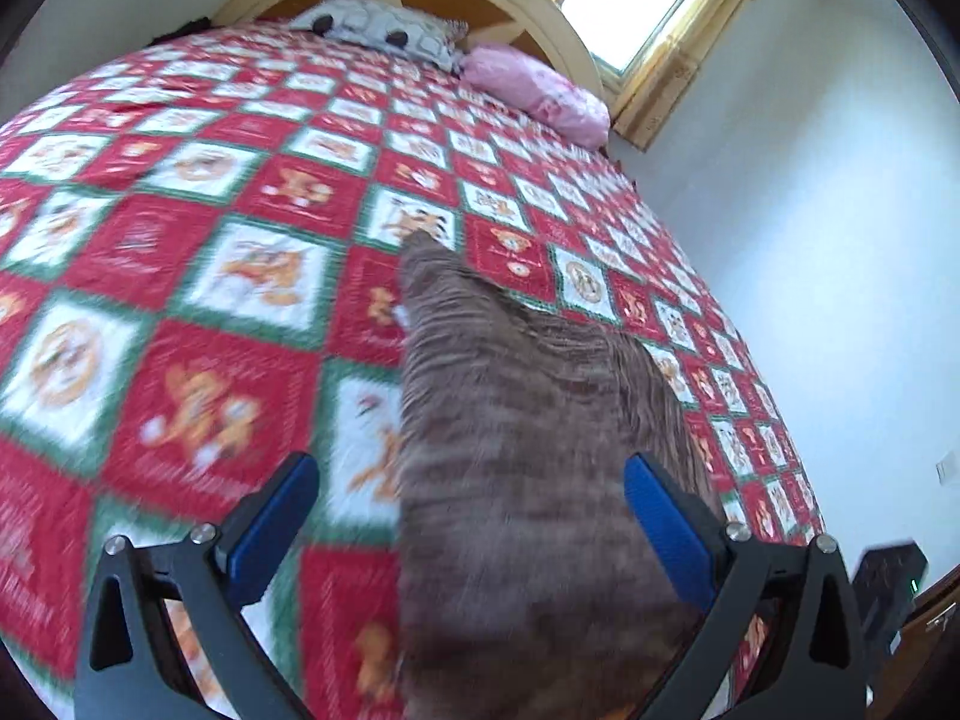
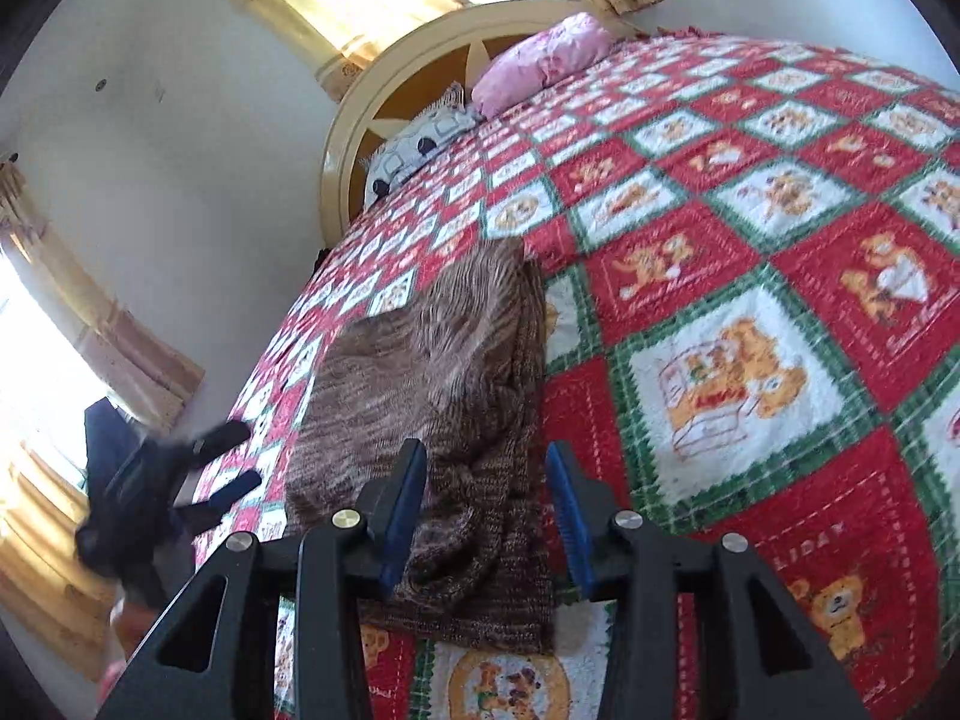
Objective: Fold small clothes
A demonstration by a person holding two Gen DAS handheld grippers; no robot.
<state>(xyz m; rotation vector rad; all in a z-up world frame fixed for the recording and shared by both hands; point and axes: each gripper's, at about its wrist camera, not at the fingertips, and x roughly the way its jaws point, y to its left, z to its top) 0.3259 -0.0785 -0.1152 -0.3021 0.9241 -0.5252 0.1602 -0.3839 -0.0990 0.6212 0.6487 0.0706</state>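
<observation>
A brown knitted garment (image 1: 510, 450) lies folded on the red, white and green patchwork bedspread (image 1: 180, 276). In the left wrist view my left gripper (image 1: 471, 516) is open and empty, its blue pads wide apart over the garment's near end. In the right wrist view the garment (image 2: 432, 396) lies ahead, with a darker folded part near my right gripper (image 2: 486, 516). That gripper is open and empty, just above the garment's near edge. The left gripper (image 2: 231, 468) also shows blurred at the left of that view, open beside the garment.
A pink pillow (image 1: 534, 90) and a white patterned pillow (image 1: 378, 27) lie at the rounded headboard (image 1: 528, 6). The bed's right edge drops off beside a white wall (image 1: 810, 240). A window with curtains (image 1: 636, 0) is behind the bed.
</observation>
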